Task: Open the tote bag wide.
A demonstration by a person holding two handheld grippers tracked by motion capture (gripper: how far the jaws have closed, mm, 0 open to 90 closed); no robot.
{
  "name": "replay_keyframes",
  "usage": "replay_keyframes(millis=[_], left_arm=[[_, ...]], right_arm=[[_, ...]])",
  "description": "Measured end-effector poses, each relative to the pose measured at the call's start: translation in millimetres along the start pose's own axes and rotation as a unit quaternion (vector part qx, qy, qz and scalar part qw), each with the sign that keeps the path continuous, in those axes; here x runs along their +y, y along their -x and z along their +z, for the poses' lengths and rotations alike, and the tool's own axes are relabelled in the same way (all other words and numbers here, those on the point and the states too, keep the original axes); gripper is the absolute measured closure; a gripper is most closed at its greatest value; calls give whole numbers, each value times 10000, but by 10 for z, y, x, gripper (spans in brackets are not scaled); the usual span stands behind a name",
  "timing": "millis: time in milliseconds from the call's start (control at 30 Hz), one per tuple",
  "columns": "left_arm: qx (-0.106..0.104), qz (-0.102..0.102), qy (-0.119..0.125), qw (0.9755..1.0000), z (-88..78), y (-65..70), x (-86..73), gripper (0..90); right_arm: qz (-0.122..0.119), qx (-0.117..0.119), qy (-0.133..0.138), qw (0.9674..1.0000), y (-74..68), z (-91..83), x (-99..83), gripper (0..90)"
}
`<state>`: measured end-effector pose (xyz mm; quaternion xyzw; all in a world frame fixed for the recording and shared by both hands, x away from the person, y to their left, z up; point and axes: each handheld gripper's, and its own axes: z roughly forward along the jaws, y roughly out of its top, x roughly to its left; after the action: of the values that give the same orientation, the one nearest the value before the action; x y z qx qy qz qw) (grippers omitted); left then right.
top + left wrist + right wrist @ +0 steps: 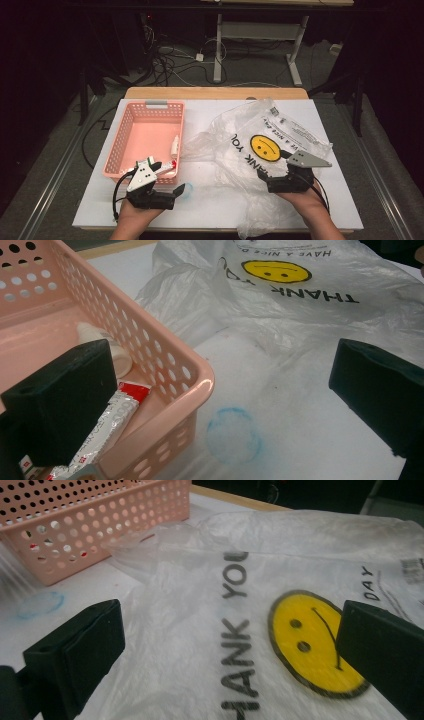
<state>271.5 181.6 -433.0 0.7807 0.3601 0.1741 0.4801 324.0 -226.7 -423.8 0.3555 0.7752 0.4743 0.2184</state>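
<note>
- While its jaws stand wide with nothing between them, the right gripper (278,178) hovers over the plastic bag (260,135).
- That bag lies flat, stretching toward the pink basket (131,125).
- Beside the basket, the left gripper (172,180) waits wide too.

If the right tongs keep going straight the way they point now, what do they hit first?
Most likely the plastic bag: the right tongs stand open over its smiley face and lettering. How close they are is hard to judge.
</note>
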Motion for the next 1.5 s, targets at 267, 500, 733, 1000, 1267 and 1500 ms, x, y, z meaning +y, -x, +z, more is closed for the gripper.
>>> replay_keyframes(millis=[267, 500, 733, 1000, 1267, 1500], left_arm=[[6, 33, -149, 9999, 4, 9, 4, 0], [15, 71, -95, 9999, 19, 18, 1, 0], [45, 24, -15, 10000, -8, 1, 1, 0], [38, 30, -17, 10000, -10, 1, -3, 0], [45, 14, -15, 10000, -14, -11, -8, 0], [39, 10, -1, 10000, -18, -11, -7, 0]], right_arm=[[-160, 351, -144, 9992, -92, 293, 146, 4], [-242, 673, -168, 9973, -191, 411, 151, 119], [-350, 856, -424, 9948, -285, 498, 104, 360], [-457, 891, -863, 9912, -355, 598, 38, 478], [-682, 1077, -1298, 9833, -444, 699, -103, 482], [-710, 1018, -1522, 9805, -463, 768, -204, 556]])
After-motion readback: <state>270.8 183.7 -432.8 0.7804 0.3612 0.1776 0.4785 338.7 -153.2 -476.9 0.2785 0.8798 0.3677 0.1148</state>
